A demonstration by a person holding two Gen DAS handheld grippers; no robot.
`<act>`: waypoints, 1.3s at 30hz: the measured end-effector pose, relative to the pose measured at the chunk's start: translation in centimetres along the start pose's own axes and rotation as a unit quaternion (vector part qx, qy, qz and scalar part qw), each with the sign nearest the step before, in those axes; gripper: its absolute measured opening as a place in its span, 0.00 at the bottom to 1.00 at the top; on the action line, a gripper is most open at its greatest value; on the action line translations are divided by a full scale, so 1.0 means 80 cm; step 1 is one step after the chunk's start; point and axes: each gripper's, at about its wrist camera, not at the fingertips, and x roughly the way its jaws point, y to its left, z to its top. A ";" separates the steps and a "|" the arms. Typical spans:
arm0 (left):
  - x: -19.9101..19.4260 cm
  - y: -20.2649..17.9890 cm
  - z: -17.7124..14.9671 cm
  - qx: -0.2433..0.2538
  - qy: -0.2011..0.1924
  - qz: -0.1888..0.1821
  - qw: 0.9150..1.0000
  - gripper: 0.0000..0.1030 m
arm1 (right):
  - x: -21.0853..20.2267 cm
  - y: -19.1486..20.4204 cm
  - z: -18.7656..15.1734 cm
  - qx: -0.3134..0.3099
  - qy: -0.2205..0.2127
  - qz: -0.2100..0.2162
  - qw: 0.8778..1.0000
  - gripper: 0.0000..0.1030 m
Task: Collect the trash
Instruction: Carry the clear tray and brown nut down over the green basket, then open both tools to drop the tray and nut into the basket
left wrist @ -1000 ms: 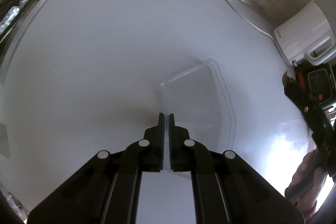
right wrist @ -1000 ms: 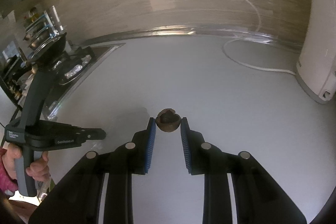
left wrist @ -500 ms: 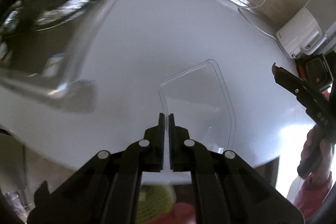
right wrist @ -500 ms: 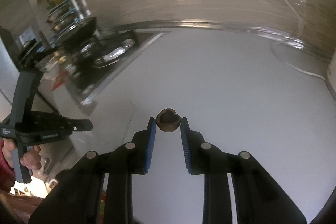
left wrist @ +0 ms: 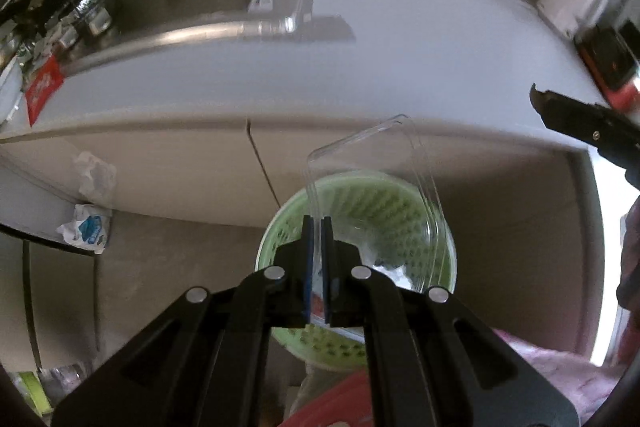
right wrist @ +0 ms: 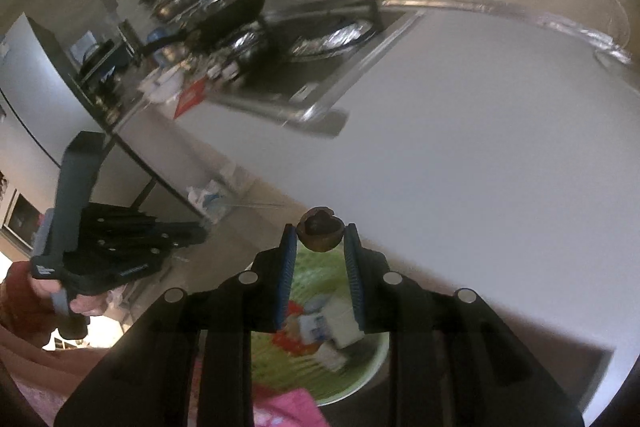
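**Both grippers carry trash over the green bin**

The left gripper (left wrist: 317,223) is clamped on the edge of a clear plastic lid (left wrist: 372,183), which hangs above the green perforated bin (left wrist: 420,211) standing below the white counter (left wrist: 360,75). The right gripper (right wrist: 320,233) pinches a brown nut shell (right wrist: 320,234) between its blue pads (right wrist: 287,275), over the same bin's edge (right wrist: 360,379), where wrappers already lie.
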 end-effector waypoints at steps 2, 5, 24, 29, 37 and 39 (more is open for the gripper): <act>0.009 0.003 -0.016 0.013 0.006 -0.001 1.000 0.03 | 0.007 0.017 -0.014 -0.001 0.010 -0.007 1.000 0.24; 0.023 0.000 -0.036 0.026 0.015 -0.004 1.000 0.03 | 0.017 0.033 -0.034 0.005 0.023 -0.012 1.000 0.24; 0.038 -0.003 -0.060 0.052 0.034 -0.018 0.998 0.47 | 0.030 0.067 -0.059 0.006 0.044 -0.038 0.998 0.24; 0.032 0.003 -0.059 0.046 0.025 -0.009 0.999 0.53 | 0.034 0.074 -0.060 0.000 0.046 -0.040 0.998 0.24; 0.024 0.014 -0.058 0.055 0.003 0.037 0.998 0.58 | 0.077 0.079 -0.087 -0.028 0.090 -0.030 0.995 0.25; 0.024 0.017 -0.058 0.053 0.004 0.039 0.998 0.58 | 0.100 0.078 -0.101 -0.032 0.119 -0.025 0.992 0.36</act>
